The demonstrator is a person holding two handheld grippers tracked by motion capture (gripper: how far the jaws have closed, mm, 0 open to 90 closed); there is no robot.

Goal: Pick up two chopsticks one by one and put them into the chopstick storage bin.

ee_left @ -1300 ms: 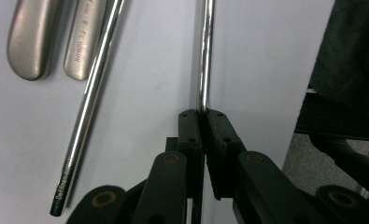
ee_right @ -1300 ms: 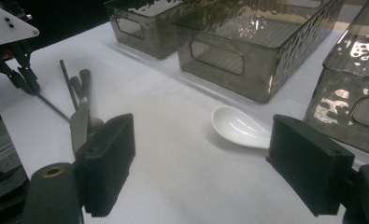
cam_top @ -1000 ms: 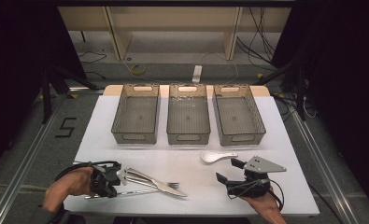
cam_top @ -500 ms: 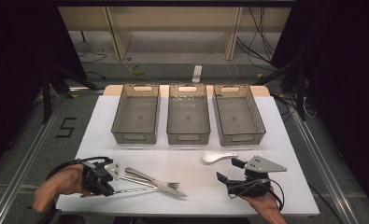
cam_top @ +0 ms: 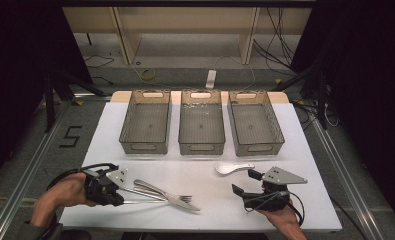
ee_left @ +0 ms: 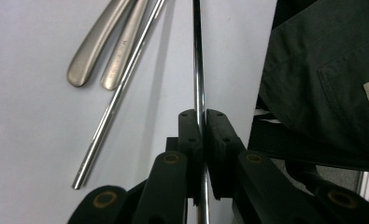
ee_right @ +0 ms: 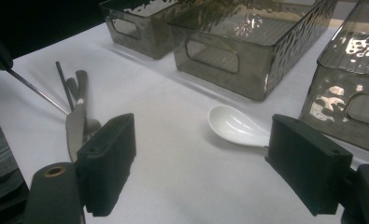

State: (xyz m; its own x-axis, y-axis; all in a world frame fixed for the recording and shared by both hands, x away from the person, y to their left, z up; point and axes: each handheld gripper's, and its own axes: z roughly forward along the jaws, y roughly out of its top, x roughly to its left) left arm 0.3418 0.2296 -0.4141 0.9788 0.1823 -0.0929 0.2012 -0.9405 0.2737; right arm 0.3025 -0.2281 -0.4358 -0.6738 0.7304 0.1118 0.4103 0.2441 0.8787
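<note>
Low in the left gripper view, left gripper point(ee_left: 202, 140) clenched on a thin metal rod point(ee_left: 197, 70), slim, round and mirror-bright, running straight up from between the black pads to the top edge of the frame. Just left of it on the white table point(ee_left: 28, 140), a second thin rod point(ee_left: 117, 93) lying slantwise, and beyond that, upper left, two dull steel handles point(ee_left: 102, 46) side by side with rounded ends. In the high view, same left gripper point(cam_top: 116, 192) at lower left, held by a hand point(cam_top: 65, 192), the gripped rod point(cam_top: 142, 202) reaching rightward, close along the cutlery pile, where fork point(cam_top: 177, 198) and knife point(cam_top: 185, 204) lie crossed. At lower right, right gripper point(cam_top: 244, 182) released, jaws spread wide and gripping nothing, confirmed in the right gripper view with both black pads apart over bare table. Just above it, a white ceramic spoon point(cam_top: 231, 168) lying alone, bowl to the left. Farther up, across the middle of the frame, three smoky transparent bins point(cam_top: 201, 147) in a row, side by side, each with a handle slot. Beyond the table, at top of frame, floor with cables and pale shelf legs.
</note>
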